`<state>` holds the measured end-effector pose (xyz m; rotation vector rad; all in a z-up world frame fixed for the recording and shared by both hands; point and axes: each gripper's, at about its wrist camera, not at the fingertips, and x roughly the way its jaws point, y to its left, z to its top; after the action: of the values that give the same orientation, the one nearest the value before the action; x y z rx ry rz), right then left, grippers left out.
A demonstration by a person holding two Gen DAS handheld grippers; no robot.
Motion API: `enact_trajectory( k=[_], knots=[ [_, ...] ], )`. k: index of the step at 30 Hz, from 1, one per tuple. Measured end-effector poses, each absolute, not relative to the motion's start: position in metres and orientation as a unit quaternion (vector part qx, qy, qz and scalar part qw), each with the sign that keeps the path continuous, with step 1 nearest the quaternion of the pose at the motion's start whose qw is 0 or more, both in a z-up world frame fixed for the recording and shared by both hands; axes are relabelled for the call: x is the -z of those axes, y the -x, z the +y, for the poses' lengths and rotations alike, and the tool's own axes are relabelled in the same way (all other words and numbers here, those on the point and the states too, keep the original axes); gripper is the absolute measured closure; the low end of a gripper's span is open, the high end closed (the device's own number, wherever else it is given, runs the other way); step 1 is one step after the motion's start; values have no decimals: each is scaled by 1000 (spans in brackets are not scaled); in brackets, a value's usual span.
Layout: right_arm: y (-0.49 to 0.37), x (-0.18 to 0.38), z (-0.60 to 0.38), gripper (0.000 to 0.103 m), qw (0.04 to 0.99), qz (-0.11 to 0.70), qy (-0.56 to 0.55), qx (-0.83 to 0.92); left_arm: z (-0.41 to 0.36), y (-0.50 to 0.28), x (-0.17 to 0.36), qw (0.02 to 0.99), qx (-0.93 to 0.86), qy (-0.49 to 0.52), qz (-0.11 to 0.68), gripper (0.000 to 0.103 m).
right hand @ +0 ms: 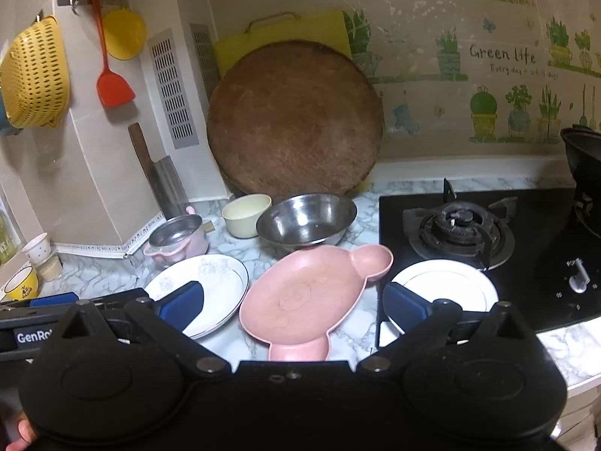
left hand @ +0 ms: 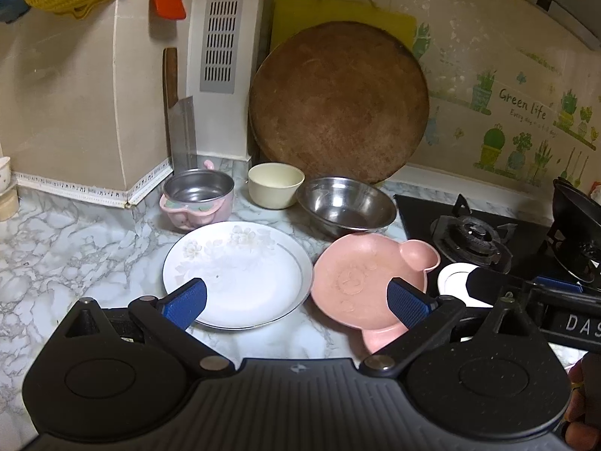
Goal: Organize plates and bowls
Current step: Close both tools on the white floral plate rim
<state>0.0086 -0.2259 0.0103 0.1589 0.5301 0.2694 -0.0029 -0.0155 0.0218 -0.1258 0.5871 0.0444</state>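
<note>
On the marble counter lie a white floral plate [left hand: 240, 274] [right hand: 210, 289], a pink bear-shaped plate [left hand: 360, 278] [right hand: 304, 293] and a small white plate [right hand: 447, 287] [left hand: 452, 278] on the stove's edge. Behind them stand a pink-cased steel bowl [left hand: 197, 197] [right hand: 176, 240], a cream bowl [left hand: 276, 184] [right hand: 246, 214] and a steel bowl [left hand: 345, 203] [right hand: 306, 218]. My left gripper [left hand: 296, 302] is open and empty above the near rims of the white and pink plates. My right gripper [right hand: 293, 306] is open and empty over the pink plate.
A round wooden board [left hand: 338, 101] and a yellow board lean on the back wall. A cleaver [left hand: 180, 127] stands in the corner. The black gas stove [right hand: 469, 233] with a wok [right hand: 582, 150] is at the right. Small cups [right hand: 22, 282] sit far left.
</note>
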Motion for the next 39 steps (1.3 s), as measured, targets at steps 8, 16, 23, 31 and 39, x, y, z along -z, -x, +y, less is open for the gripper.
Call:
enact_trajectory(
  k=[8, 16, 23, 31, 39],
  knots=[
    [-53, -1, -187, 2, 943, 287, -50, -161, 29, -29, -4, 945, -57, 70, 314, 0],
    [-115, 11, -136, 6, 936, 309, 3, -168, 84, -74, 19, 934, -102, 69, 336, 0],
    [-177, 34, -107, 6, 914, 366, 5, -173, 118, -111, 49, 916, -113, 79, 376, 0],
    [-231, 69, -77, 23, 879, 440, 22, -180, 142, -136, 80, 892, -101, 125, 422, 1],
    [-250, 84, -63, 27, 871, 454, 52, -182, 155, -146, 91, 876, -82, 167, 445, 34]
  ],
)
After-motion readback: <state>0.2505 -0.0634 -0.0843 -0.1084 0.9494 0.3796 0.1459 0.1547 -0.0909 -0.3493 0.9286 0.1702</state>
